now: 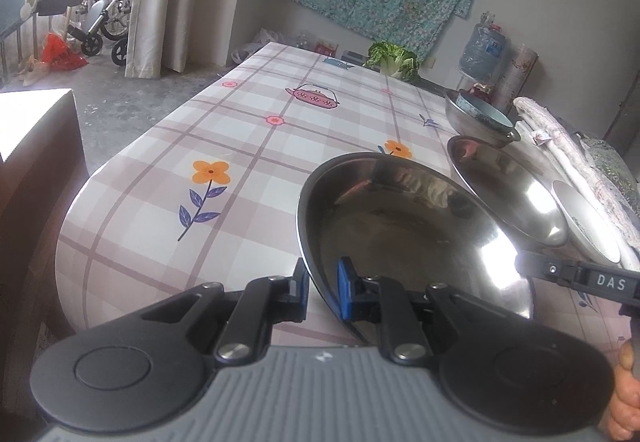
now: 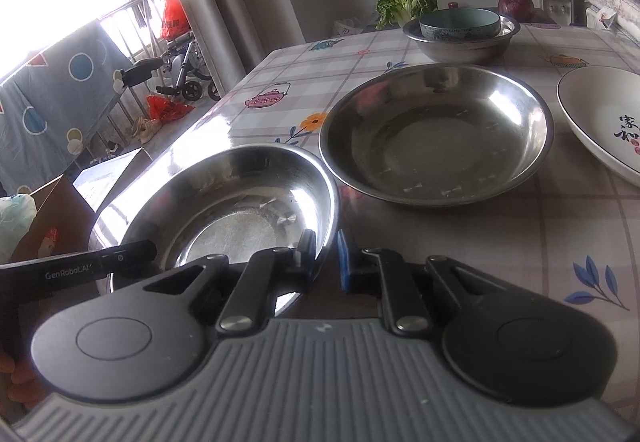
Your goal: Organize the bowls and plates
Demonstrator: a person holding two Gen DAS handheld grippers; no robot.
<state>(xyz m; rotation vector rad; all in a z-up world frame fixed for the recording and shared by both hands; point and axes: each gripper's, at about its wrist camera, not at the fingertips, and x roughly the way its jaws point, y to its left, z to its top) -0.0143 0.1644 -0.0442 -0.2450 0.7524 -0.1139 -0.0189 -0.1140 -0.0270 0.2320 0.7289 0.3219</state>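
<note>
My white plate point(image 2: 604, 121) runs off the right edge of the right wrist view, its painted characters too small to read. My left hand-held gripper point(image 2: 132, 256) hides part of the near steel plate's point(image 2: 240, 197) rim, and the counter's point(image 2: 540, 226) far end is lost.

"DAS" on right gripper point(image 1: 576, 278); "GenRobot.AI", seemingly, on left gripper point(image 2: 80, 270).

worktop point(image 2: 500, 242): checked cloth printed with flowers and teapots
steel plate point(image 2: 436, 133): middle
white dish point(image 2: 600, 121): right
steel bowl point(image 2: 460, 41): far side, holding a blue bowl point(image 2: 460, 23)
cabbage point(image 2: 404, 7): far edge
</note>
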